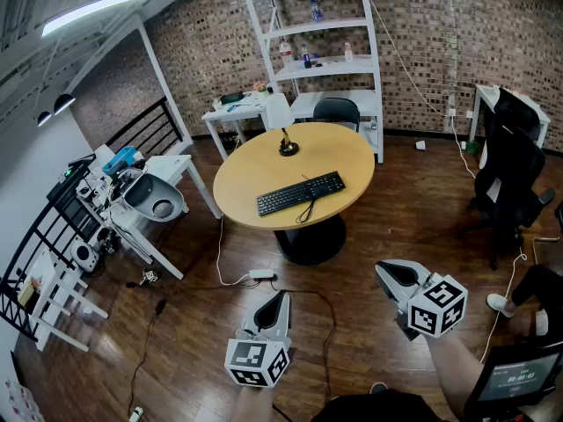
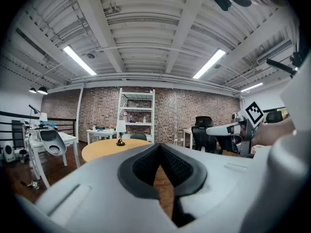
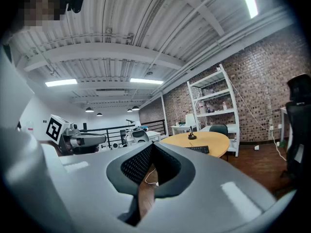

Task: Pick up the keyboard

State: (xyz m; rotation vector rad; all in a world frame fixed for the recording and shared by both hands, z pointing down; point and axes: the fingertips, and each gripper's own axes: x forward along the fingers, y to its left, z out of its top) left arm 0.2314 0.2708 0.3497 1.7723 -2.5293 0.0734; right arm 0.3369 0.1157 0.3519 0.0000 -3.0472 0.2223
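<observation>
A black keyboard lies on the round wooden table, its cable looping off the front edge. Both grippers hang over the wooden floor, well short of the table. My left gripper is shut and empty, pointing toward the table base. My right gripper is also shut with nothing in it. In the right gripper view the keyboard shows far ahead on the table, and the left gripper is off to the left. From the left gripper view I see the table and the right gripper; the keyboard is hidden.
A small black lamp stands on the table's far side. A power strip and cables lie on the floor near the table base. White desks stand left, black chairs right, a white shelf behind.
</observation>
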